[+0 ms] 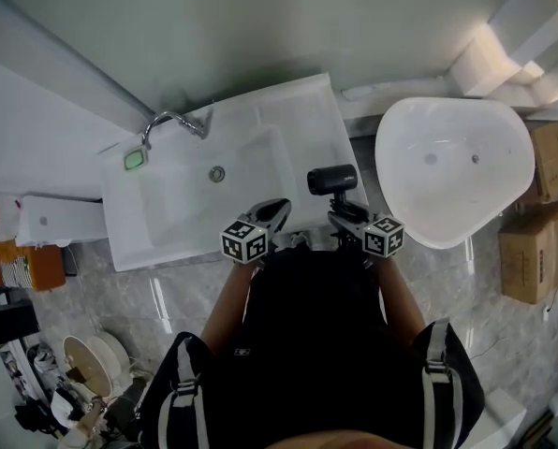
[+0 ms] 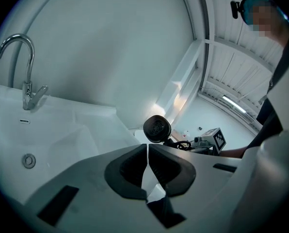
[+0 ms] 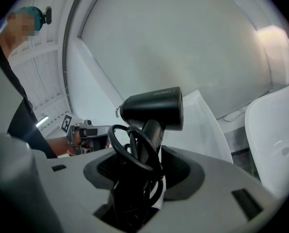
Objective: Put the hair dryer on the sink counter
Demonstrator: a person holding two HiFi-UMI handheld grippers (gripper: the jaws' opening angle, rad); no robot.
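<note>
A black hair dryer point(image 1: 331, 179) hangs over the right part of the white sink counter point(image 1: 302, 110), its barrel lying crosswise. My right gripper point(image 1: 343, 215) is shut on its handle from the near side. In the right gripper view the dryer point(image 3: 154, 108) stands upright between the jaws of the right gripper point(image 3: 144, 166), with its black cord point(image 3: 130, 152) looped in front of the handle. My left gripper point(image 1: 279, 210) hovers just left of it, at the counter's front edge, shut and empty. In the left gripper view, the left gripper point(image 2: 147, 148) has its pads together and the dryer point(image 2: 157, 128) shows beyond them.
The basin with its drain point(image 1: 217, 173) and chrome faucet point(image 1: 171, 120) fills the counter's left part, with a green item point(image 1: 135, 158) by the faucet. A white tub point(image 1: 452, 166) stands right of the counter. Cardboard boxes point(image 1: 532, 251) line the far right, and clutter point(image 1: 82, 363) sits on the floor at left.
</note>
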